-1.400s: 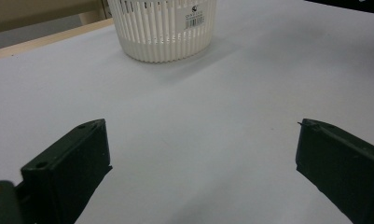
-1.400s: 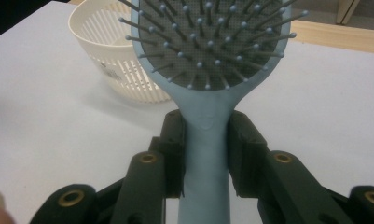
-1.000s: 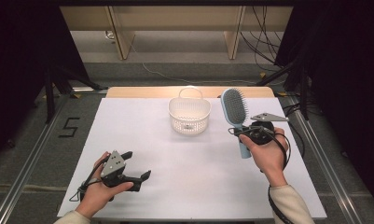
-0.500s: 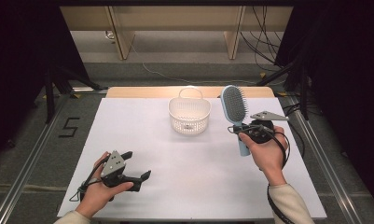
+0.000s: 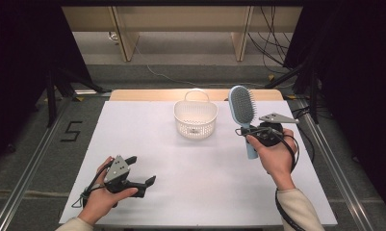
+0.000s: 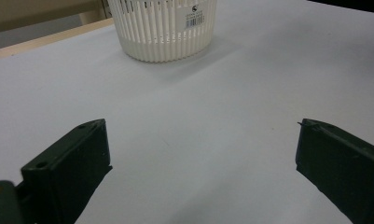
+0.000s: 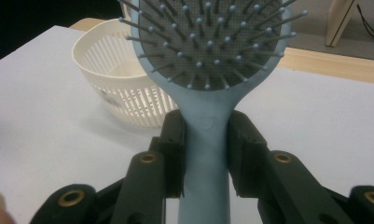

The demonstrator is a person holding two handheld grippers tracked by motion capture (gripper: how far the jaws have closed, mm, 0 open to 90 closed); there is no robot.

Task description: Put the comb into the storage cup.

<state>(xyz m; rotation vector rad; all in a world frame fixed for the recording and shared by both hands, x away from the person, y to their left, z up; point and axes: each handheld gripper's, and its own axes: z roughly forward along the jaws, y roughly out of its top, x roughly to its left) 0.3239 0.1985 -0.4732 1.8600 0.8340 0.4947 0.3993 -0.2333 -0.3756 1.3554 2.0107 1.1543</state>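
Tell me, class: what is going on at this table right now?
A person works at a white table with tongs in each hand. The right tongs are shut on the handle of a blue hairbrush, held upright to the right of a white basket near the table's far edge. The left tongs are open with nothing between them, low over the near left of the table, facing the basket.

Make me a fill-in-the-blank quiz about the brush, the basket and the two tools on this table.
1. The right tool is shut on the handle of the light blue ____.
2. The left tool has its jaws ____, with nothing between them.
3. The white basket stands on the ____ table.

Missing words: hairbrush; open; white
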